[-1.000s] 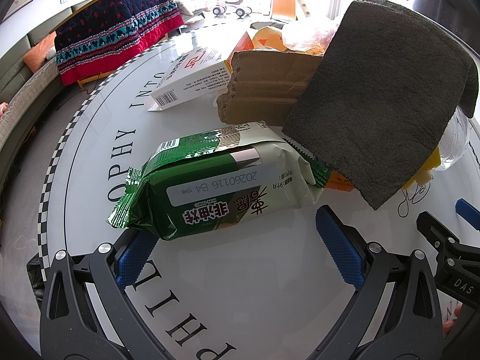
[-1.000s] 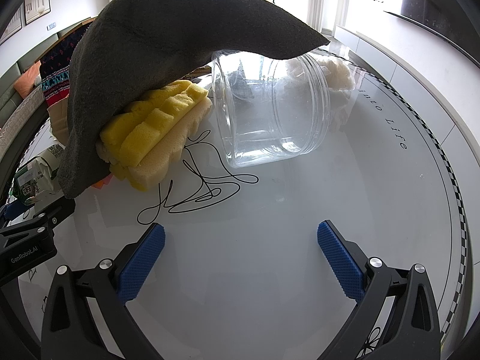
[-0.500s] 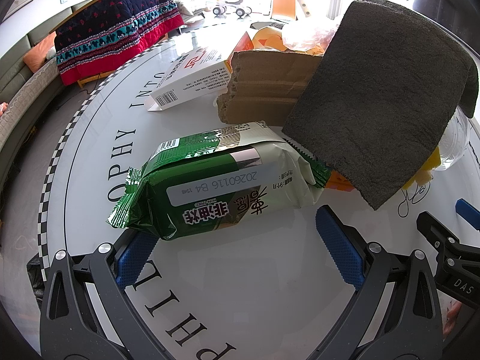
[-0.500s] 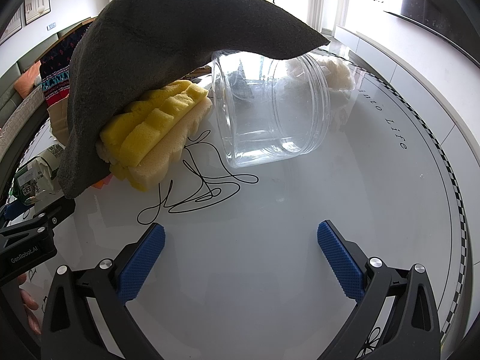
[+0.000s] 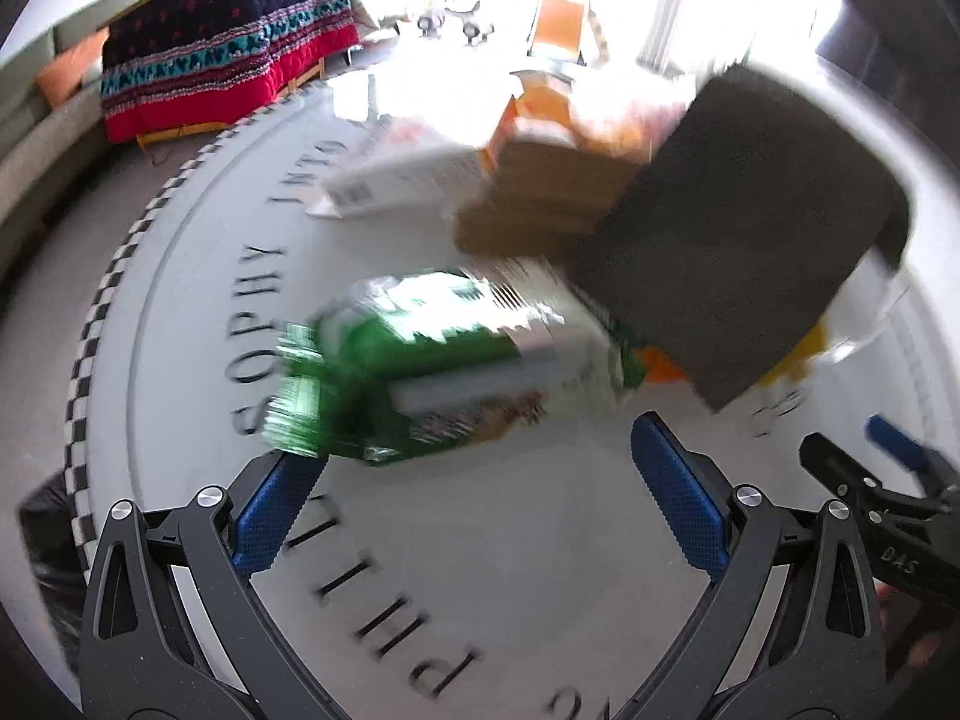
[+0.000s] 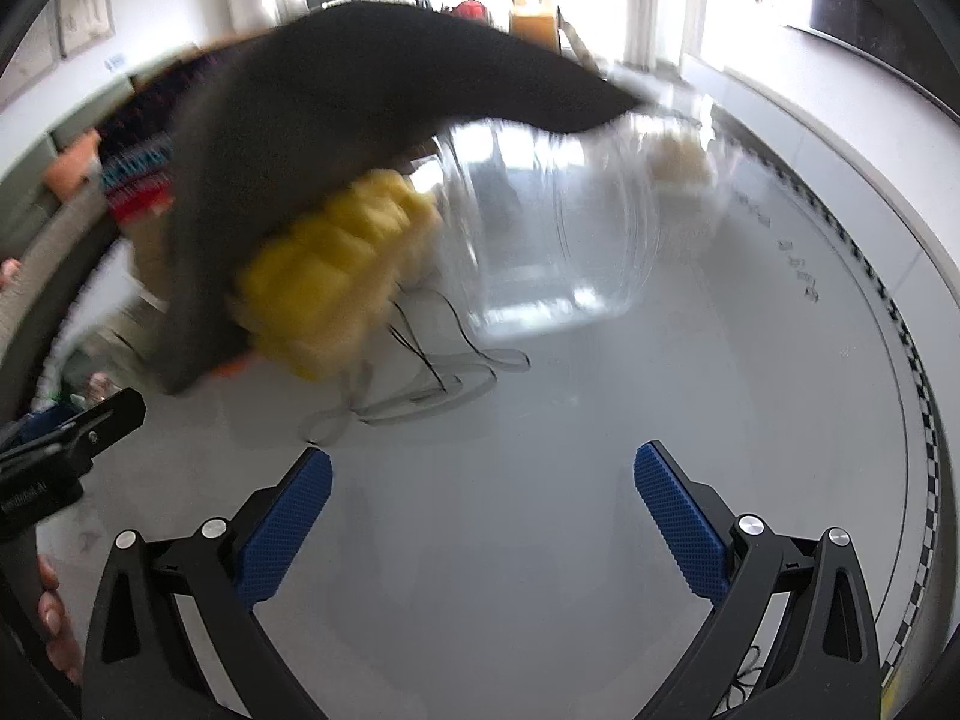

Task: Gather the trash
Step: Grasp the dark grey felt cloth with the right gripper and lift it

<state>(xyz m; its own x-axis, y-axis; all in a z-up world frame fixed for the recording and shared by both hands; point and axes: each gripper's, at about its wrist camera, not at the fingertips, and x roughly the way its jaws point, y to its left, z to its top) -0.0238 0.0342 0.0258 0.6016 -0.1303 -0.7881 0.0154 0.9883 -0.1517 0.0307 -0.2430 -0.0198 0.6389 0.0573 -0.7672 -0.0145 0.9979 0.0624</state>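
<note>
Both views are smeared with motion blur, so fine detail is lost. The left gripper (image 5: pixel 477 486) stands wide, nothing between its blue pads (image 5: pixel 678 495); it hangs over the white table (image 5: pixel 480 588), whose top carries large dark lettering. Just beyond the pads lies the green packet (image 5: pixel 444 372), flat on the table; its print is too blurred to read. Past the packet sits a brown cardboard piece (image 5: pixel 528 204), and left of that cardboard a white box (image 5: pixel 396 186) with a barcode. A dark grey cloth (image 5: pixel 738 240) is draped to the right of the packet, one corner reaching down close to the packet's right end; something orange (image 5: pixel 660 366) peeks out between them. Far from the packet, off the table, a red and navy blanket (image 5: pixel 228 72) covers some furniture.

The right gripper (image 6: pixel 483 501) is likewise spread wide and holds nothing; bare table (image 6: pixel 540 570) lies under its pads (image 6: pixel 678 516). Ahead of it the same cloth (image 6: pixel 360 102) covers a yellow sponge (image 6: pixel 336 276) and overhangs a clear jar (image 6: pixel 558 240) lying on its side; the sponge is just left of the jar. A thin black cord (image 6: pixel 432 378) loops on the table in front of the sponge. The packet is barely visible at the left rim of this view.
</note>
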